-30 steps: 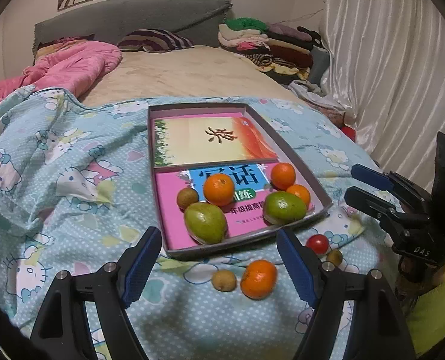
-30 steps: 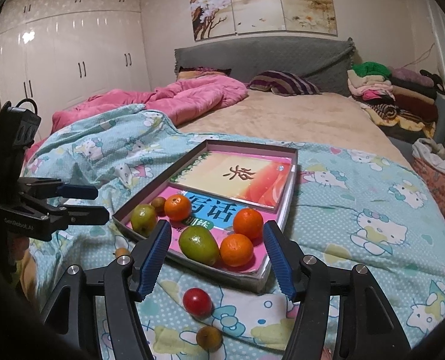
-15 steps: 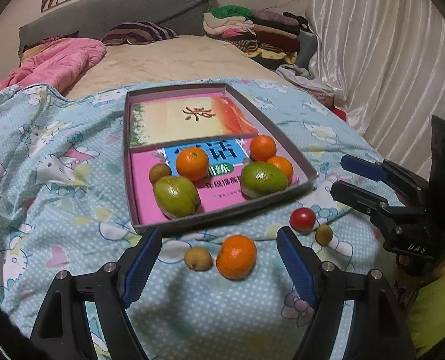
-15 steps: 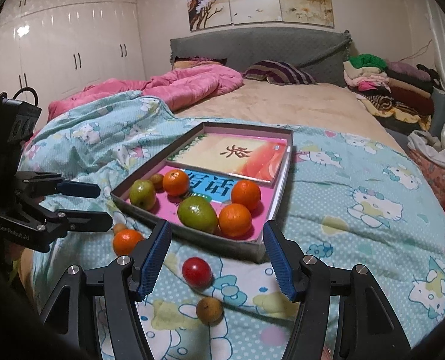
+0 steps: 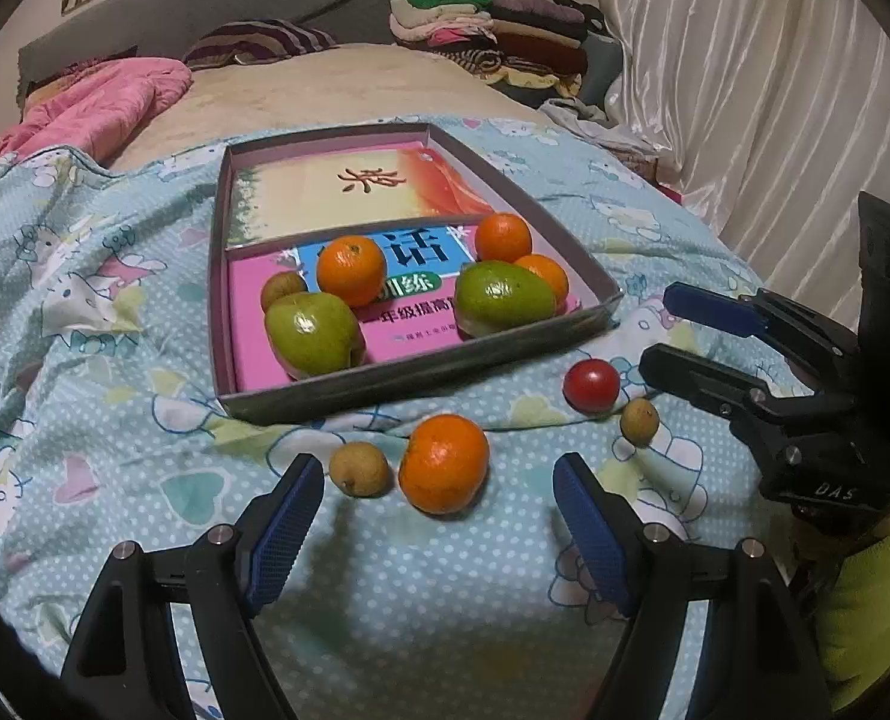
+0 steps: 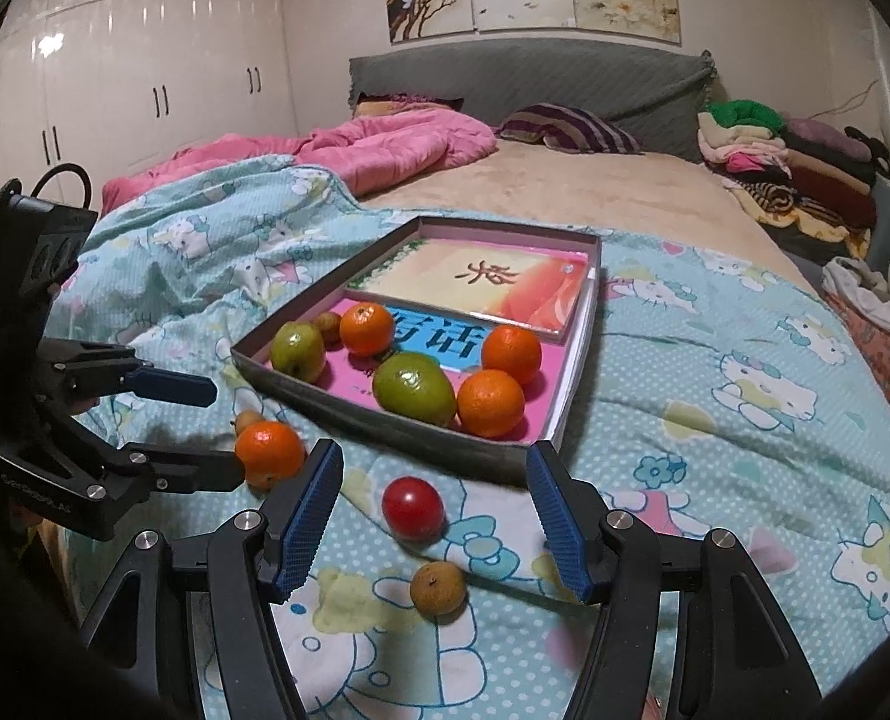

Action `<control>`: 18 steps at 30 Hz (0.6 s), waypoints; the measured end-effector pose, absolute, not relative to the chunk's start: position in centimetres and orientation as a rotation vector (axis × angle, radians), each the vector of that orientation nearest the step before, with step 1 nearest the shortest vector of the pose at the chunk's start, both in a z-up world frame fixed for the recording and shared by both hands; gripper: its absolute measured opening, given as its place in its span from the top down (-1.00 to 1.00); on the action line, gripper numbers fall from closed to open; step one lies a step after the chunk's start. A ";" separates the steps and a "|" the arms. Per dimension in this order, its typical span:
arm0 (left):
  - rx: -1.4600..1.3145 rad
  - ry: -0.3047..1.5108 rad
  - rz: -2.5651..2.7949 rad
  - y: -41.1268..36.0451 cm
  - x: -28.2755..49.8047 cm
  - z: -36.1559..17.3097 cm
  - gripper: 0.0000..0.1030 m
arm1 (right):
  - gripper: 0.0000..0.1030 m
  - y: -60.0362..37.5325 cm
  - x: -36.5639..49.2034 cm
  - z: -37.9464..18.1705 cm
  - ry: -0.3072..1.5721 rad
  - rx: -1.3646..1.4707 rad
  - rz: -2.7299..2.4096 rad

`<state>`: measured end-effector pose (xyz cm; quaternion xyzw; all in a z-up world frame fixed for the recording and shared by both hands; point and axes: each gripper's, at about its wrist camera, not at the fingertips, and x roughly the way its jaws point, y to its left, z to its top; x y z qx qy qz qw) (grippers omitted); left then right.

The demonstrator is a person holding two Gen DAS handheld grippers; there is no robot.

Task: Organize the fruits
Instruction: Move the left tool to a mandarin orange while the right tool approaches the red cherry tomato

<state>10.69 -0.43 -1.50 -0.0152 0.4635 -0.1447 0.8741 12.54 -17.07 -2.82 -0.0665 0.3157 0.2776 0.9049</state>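
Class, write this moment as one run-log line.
left gripper: open, above orange | right gripper: open, over tomato | tray: six fruits

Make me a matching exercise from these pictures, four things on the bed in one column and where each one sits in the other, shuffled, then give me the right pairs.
Things:
1. loose orange
2. red tomato
3. green pears
4. yellow booklet

Places:
A. far half of the tray
B. on the quilt ahead of the open right gripper
C. near half of the tray, among oranges
D. on the quilt ahead of the open left gripper, beside a small brown fruit

Pairs: 1-D, 2-B, 3-C, 4-A
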 end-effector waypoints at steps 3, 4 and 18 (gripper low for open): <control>-0.030 0.975 -0.300 -0.5 10.7 -1.7 -0.52 | -0.27 -16.7 12.3 -3.1 0.660 -0.157 0.583; -0.030 0.977 -0.300 -0.5 10.7 -1.8 -0.52 | -0.27 -16.7 12.2 -3.2 0.663 -0.164 0.584; -0.014 0.981 -0.333 -1.2 10.6 -2.3 -0.21 | -0.26 -15.7 12.3 -5.0 0.712 -0.239 0.596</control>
